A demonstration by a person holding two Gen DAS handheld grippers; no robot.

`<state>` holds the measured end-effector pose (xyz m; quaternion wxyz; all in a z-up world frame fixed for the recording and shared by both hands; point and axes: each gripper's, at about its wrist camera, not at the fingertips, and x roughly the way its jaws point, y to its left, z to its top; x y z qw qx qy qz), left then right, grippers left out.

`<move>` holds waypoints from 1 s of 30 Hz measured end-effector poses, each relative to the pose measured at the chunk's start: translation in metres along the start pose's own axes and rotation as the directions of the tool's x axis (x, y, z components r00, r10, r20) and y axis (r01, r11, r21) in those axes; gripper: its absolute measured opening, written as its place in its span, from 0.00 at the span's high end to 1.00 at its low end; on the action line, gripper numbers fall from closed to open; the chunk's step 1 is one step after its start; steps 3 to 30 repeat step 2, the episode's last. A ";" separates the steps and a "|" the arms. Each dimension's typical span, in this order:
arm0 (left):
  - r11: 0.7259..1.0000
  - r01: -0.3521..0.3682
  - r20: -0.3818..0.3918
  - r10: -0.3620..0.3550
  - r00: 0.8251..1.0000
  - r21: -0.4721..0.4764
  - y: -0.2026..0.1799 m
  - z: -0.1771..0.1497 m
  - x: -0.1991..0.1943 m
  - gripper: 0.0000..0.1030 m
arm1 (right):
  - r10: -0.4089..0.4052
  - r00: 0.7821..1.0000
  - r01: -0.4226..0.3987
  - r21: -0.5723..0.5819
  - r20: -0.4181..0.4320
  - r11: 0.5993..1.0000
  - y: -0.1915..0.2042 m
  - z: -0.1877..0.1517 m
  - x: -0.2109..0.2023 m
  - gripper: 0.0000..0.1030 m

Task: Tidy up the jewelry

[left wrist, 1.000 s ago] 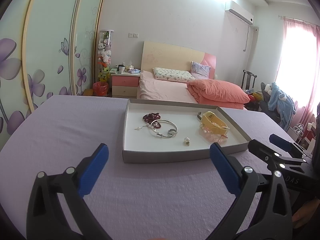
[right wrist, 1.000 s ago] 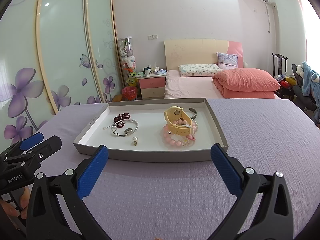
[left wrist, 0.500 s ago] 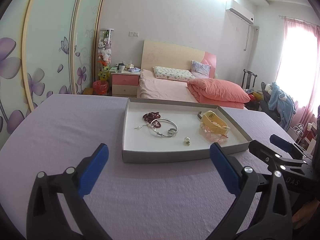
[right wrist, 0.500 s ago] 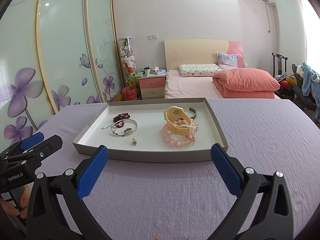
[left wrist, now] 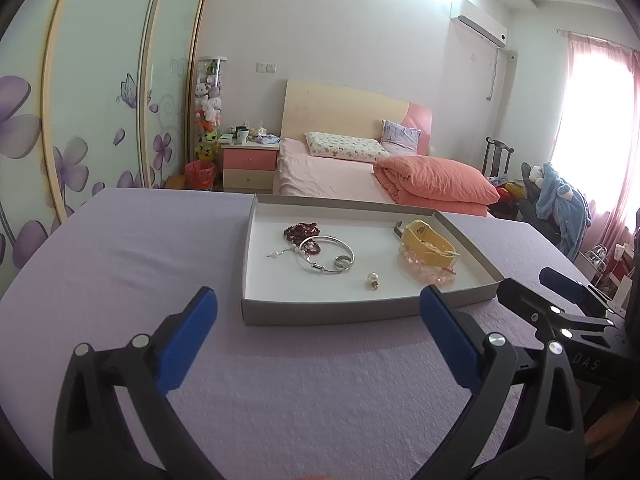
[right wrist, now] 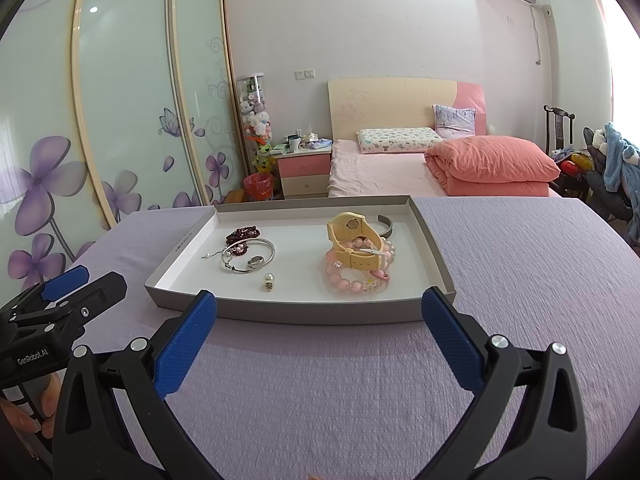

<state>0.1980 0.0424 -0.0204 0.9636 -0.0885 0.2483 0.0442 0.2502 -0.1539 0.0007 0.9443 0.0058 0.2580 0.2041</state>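
Note:
A shallow grey-and-white tray (left wrist: 320, 314) (right wrist: 304, 314) sits on the purple cloth. In it lie dark red beads (left wrist: 300, 231) (right wrist: 242, 235), a silver bangle (left wrist: 329, 258) (right wrist: 250, 258) with a ring, a pearl earring (left wrist: 373, 279) (right wrist: 268, 281), a yellow watch (left wrist: 426, 242) (right wrist: 354, 242) on pink bead bracelets (left wrist: 430, 272) (right wrist: 352, 280), and a grey cuff (right wrist: 386, 225). My left gripper (left wrist: 316, 344) is open and empty in front of the tray. My right gripper (right wrist: 320, 344) is open and empty too, also short of the tray.
The purple-covered table (left wrist: 120, 248) (right wrist: 540, 264) spreads around the tray. The right gripper shows at the right of the left wrist view (left wrist: 560, 304); the left gripper shows at the left of the right wrist view (right wrist: 68, 292). A bed (right wrist: 440, 160) stands behind.
Both views have hardly shifted; the left view has drifted slightly. Both grippers stay open and nothing in the tray has moved.

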 end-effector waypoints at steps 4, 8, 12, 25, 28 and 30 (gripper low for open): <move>1.000 0.001 -0.002 -0.001 1.000 0.001 -0.001 0.002 0.001 0.02 | 0.000 1.000 0.000 0.000 0.000 1.000 0.000 0.000 0.000 0.01; 1.000 0.001 -0.002 -0.001 1.000 0.001 -0.001 0.002 0.001 0.02 | 0.000 1.000 0.000 0.000 0.000 1.000 0.000 0.000 0.000 0.01; 1.000 0.001 -0.002 -0.001 1.000 0.001 -0.001 0.002 0.001 0.02 | 0.000 1.000 0.000 0.000 0.000 1.000 0.000 0.000 0.000 0.01; 1.000 0.001 -0.002 -0.001 1.000 0.001 -0.001 0.002 0.001 0.02 | 0.000 1.000 0.000 0.000 0.000 1.000 0.000 0.000 0.000 0.01; 1.000 0.001 -0.002 -0.001 1.000 0.001 -0.001 0.002 0.001 0.02 | 0.000 1.000 0.000 0.000 0.000 1.000 0.000 0.000 0.000 0.01; 1.000 0.001 -0.002 -0.001 1.000 0.001 -0.001 0.002 0.001 0.02 | 0.000 1.000 0.000 0.000 0.000 1.000 0.000 0.000 0.000 0.01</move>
